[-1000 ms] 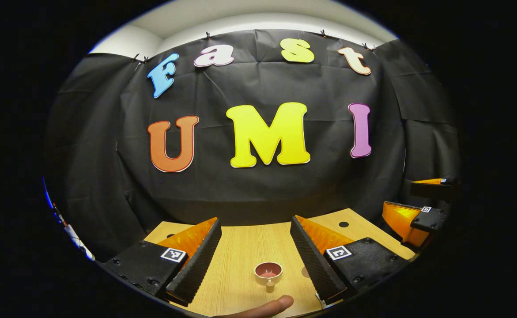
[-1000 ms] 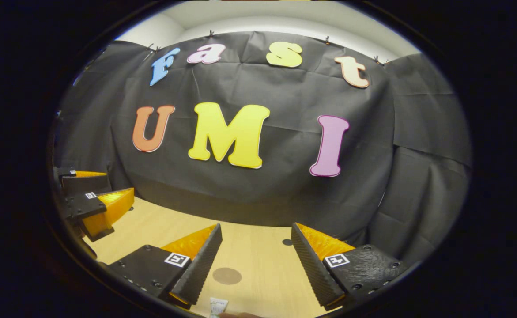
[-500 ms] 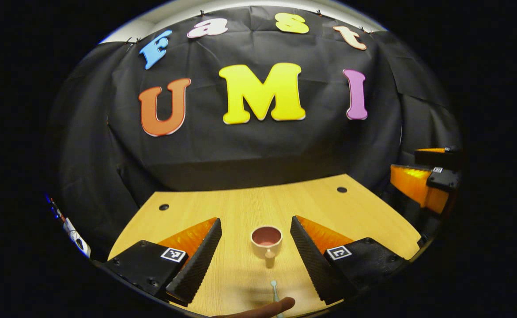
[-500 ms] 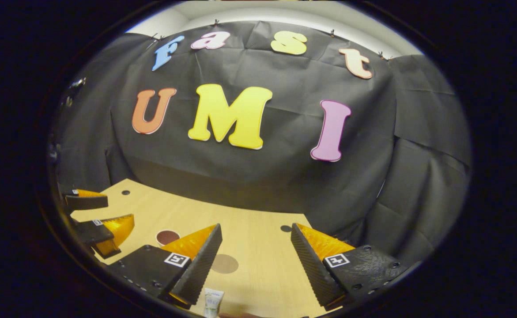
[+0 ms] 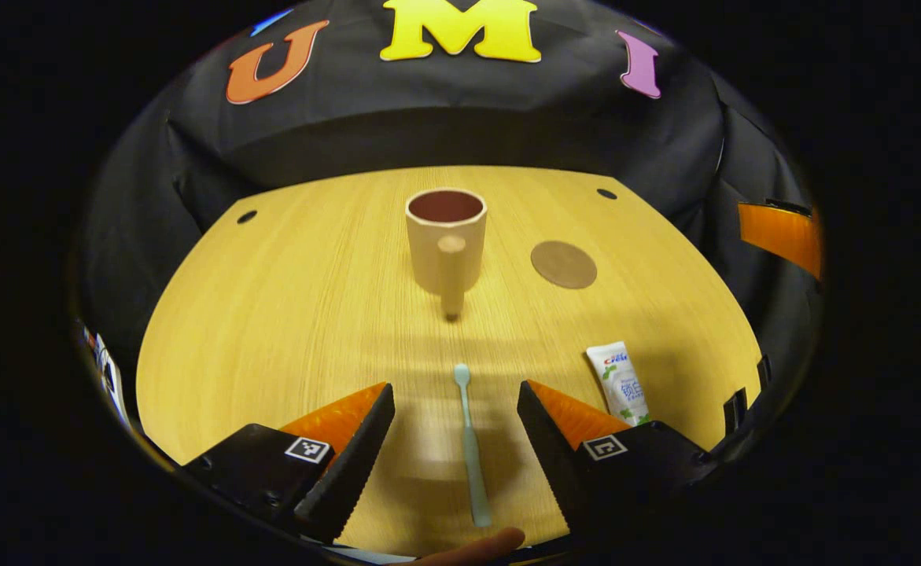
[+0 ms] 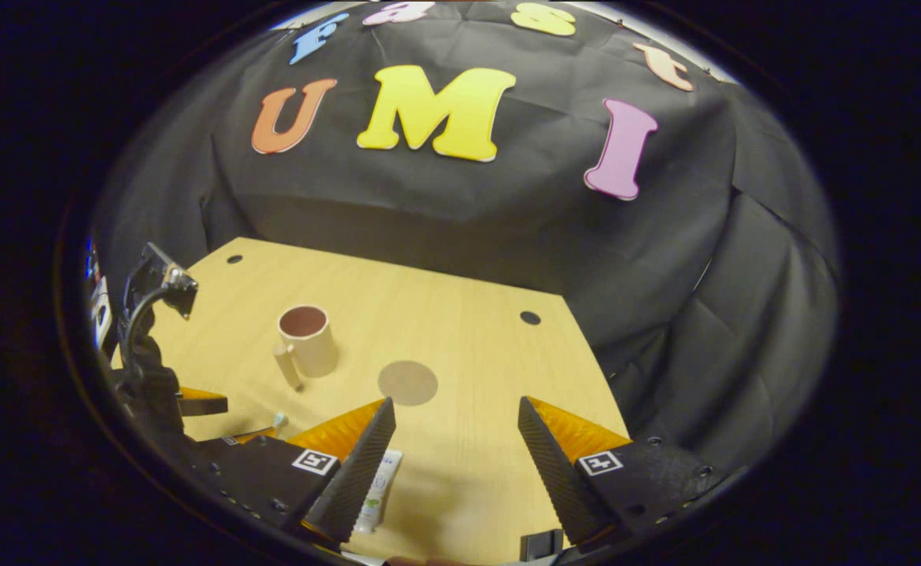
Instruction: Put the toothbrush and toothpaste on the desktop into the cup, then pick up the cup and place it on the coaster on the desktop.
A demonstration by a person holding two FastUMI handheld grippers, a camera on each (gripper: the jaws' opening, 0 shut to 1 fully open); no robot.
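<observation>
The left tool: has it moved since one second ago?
Yes. The left tool tilted down toward the desktop; the booth wall's letters slid up, and the toothbrush lies between its fingers.

Both views high, angled down, sharing desktop [image 5: 287, 314] and cup [image 5: 444, 240].

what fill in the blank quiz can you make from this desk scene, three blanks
1. The pale green toothbrush lies flat between the open fingers of the ____ gripper.
2. The beige mug stands upright and holds ____.
3. The round brown coaster has ____ on it.
4. The white toothpaste tube lies on the ____.

Missing words: left; nothing; nothing; desktop
</observation>
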